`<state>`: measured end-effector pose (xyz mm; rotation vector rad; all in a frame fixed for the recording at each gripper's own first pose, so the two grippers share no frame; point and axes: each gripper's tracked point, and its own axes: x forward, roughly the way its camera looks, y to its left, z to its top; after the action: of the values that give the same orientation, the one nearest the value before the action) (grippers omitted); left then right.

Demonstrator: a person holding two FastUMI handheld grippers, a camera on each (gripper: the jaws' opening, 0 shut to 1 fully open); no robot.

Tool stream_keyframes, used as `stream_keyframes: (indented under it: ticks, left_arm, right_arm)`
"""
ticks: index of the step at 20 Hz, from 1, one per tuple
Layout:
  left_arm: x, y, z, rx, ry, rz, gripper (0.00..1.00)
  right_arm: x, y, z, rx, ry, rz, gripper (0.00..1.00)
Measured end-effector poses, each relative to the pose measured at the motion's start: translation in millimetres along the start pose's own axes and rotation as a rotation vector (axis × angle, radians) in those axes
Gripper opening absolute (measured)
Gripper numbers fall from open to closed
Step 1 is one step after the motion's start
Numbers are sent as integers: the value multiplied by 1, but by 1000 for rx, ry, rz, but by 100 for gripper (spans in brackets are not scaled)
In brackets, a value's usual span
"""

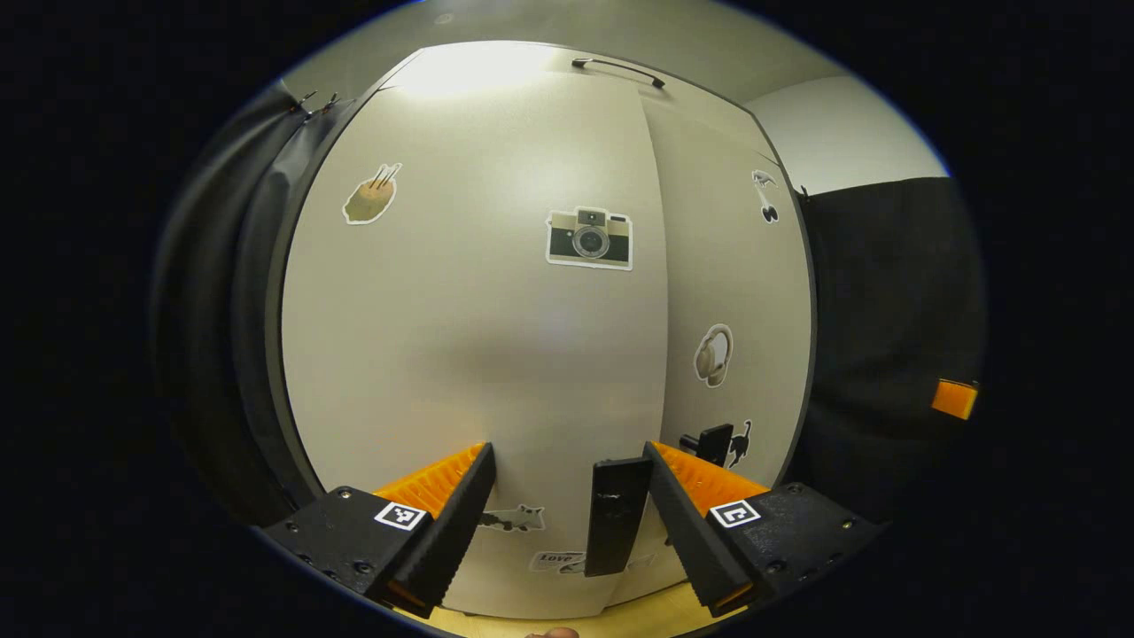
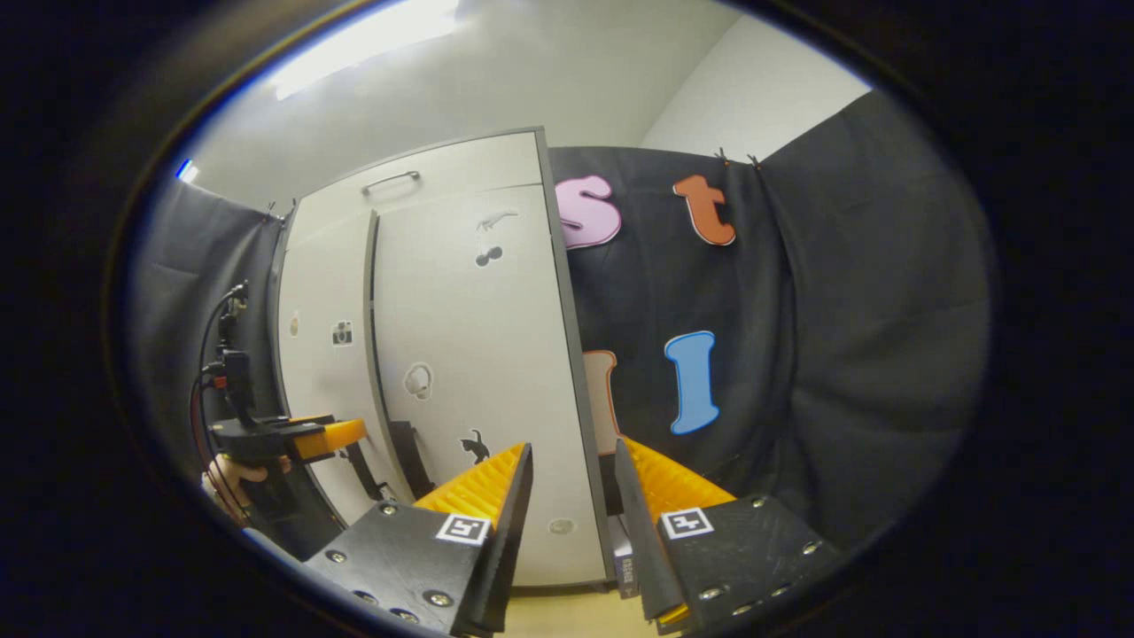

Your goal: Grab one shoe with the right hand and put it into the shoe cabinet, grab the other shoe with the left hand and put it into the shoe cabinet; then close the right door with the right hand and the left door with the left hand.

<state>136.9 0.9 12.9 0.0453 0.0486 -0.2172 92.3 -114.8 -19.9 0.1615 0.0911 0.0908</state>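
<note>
The pale shoe cabinet (image 1: 496,354) stands right in front of my left gripper (image 1: 567,452), which is open with its tips close to the left door (image 1: 461,310). That door's dark upright handle (image 1: 611,514) lies between the fingers, near the right one, with neither finger pressing on it. The right door (image 1: 735,292) lies flush beside it, its handle (image 1: 709,443) just past the seam. In the right gripper view my right gripper (image 2: 574,447) is open and empty, low before the cabinet's right edge (image 2: 576,381). Farther left there, my left gripper (image 2: 341,432) reaches at the left door (image 2: 323,354), which stands slightly proud of the right door (image 2: 469,354).
A drawer front with a bar handle (image 1: 617,71) tops the cabinet. Black cloth walls hang on both sides (image 2: 797,354). A strip of light wooden floor (image 2: 567,611) runs below the cabinet. A hand (image 2: 232,474) holds the left gripper.
</note>
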Motion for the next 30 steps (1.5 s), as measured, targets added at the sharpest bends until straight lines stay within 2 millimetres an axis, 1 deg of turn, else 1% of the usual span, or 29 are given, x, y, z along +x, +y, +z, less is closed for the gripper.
stream_keyframes:
  ticks: [1,2,5,6,7,9,10,11,15,17,20,21,23,24,25,26,28,29,30]
  left_arm:
    - [0,0,-1,2,0,4,100]
    - [1,-1,0,4,0,8,100]
    - [6,0,-1,3,2,12,100]
    - [7,-1,-1,0,5,10,100]
    - [7,-1,-1,-1,6,10,100]
    - [6,-2,-1,-2,9,10,100]
    - [4,-3,2,-2,6,6,100]
    - [2,-4,5,-2,0,-1,100]
    - [-9,-7,20,-6,-20,-16,99]
    - [-20,-7,28,-3,-24,-17,99]
    - [-44,-4,45,20,-36,-1,99]
    - [-54,-3,51,25,-44,7,99]
    - [-74,2,62,36,-49,29,99]
    - [-84,4,67,43,-55,41,99]
    - [-93,6,72,51,-63,49,99]
    - [-103,8,77,61,-75,62,99]
    - [-121,10,82,76,-82,80,99]
    - [-129,10,83,77,-86,84,99]
    - [-137,9,84,72,-87,86,99]
  right_arm:
    - [1,-1,0,-1,2,0,56]
    - [1,-2,0,-1,3,1,49]
    - [2,-2,-1,-2,11,6,49]
    - [3,-1,0,-2,13,10,56]
    - [4,0,-1,-2,15,14,49]
    - [6,3,-2,-6,20,21,49]
    - [6,5,-2,-8,22,27,49]
    - [6,8,-2,-11,24,33,56]
    - [5,25,0,-11,24,62,56]
    - [4,35,5,-14,15,75,56]
    - [2,49,20,-17,-16,92,56]
    - [1,55,25,-16,-28,99,49]
    - [-4,67,34,-16,-48,116,49]
    - [-7,72,38,-16,-56,122,55]
    - [-10,78,41,-17,-64,132,55]
    - [-12,84,44,-18,-69,137,49]
    - [-16,91,46,-25,-71,138,49]
    - [-18,96,47,-30,-72,143,55]
    - [-21,101,48,-35,-77,146,56]
